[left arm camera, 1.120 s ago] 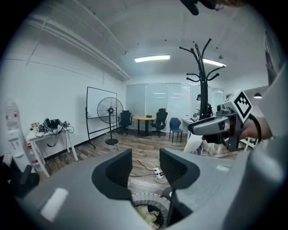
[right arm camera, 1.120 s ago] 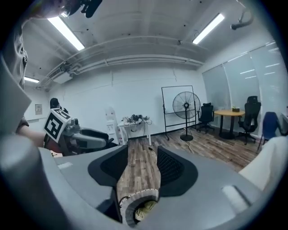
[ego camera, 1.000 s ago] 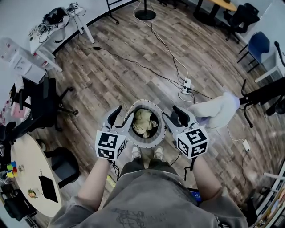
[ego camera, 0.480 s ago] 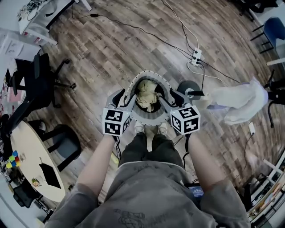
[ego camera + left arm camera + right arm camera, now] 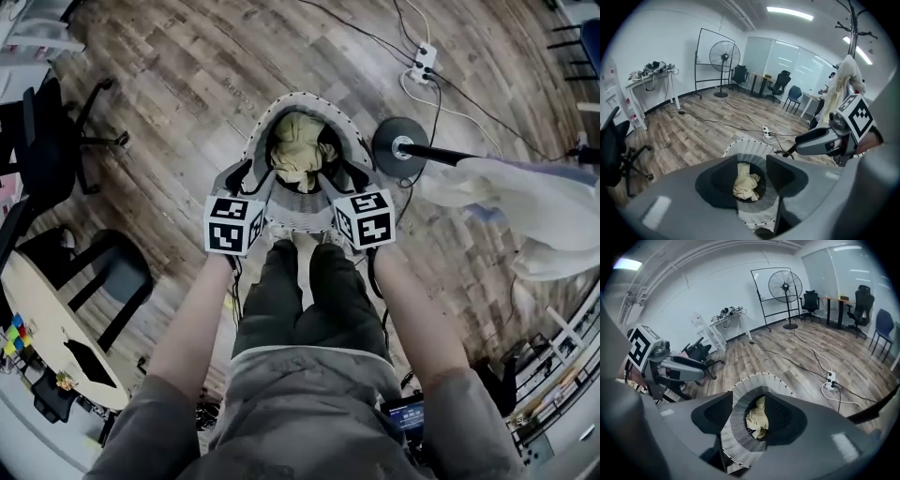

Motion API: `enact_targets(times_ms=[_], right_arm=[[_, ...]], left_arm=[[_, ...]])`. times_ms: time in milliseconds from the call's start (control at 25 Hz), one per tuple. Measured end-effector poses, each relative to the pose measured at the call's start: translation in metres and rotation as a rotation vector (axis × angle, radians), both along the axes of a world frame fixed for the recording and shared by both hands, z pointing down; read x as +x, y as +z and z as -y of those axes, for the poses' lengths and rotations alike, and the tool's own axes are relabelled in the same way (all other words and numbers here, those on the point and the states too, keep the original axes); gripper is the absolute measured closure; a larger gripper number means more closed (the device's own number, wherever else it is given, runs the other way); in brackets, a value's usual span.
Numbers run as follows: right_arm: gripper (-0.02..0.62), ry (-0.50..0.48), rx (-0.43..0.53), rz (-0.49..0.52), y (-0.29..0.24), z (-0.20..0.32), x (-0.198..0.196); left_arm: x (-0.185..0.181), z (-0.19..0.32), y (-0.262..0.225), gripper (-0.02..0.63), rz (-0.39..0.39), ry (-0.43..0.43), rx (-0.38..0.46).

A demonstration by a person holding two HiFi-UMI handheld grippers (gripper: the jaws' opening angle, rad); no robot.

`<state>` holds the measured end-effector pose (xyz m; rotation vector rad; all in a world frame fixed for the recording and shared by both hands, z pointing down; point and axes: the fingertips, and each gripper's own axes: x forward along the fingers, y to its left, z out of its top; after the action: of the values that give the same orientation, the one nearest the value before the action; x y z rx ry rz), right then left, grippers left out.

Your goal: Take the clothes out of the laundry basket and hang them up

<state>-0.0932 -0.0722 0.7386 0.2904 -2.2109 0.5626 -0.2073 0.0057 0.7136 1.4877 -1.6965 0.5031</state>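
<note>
Two sets of jaws are shown apart: the left gripper (image 5: 240, 178) and the right gripper (image 5: 349, 174) are held over the basket (image 5: 305, 97). One yellowish garment (image 5: 298, 150) is seen crumpled inside it.

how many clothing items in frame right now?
2. A yellowish garment lies in the laundry basket; a white garment hangs on the stand to the person's right. More may be hidden beneath the yellowish one.
</note>
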Motion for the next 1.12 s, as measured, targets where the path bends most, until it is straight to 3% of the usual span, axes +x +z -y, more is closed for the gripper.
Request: enact_targets(times_ms=[160, 400, 640, 1120], right_arm=[[0.367, -0.005, -0.043, -0.060, 0.062, -0.008, 0.006], [0.367, 0.012, -0.070, -0.114, 0.152, -0.007, 0.006], [0.365, -0.008, -0.097, -0.105, 0.230, -0.016, 0.001], [0.374, 0.124, -0.172, -0.156, 0.375, 0.001, 0.007]], left_arm=[[0.011, -0.005, 0.058, 0.413, -0.025, -0.007, -0.055], [0.022, -0.001, 0.143, 0.413, -0.127, -0.070, -0.073], [0.026, -0.001, 0.229, 0.413, -0.260, -0.228, -0.105], [0.021, 0.004, 0.378, 0.413, -0.358, -0.319, -0.185]])
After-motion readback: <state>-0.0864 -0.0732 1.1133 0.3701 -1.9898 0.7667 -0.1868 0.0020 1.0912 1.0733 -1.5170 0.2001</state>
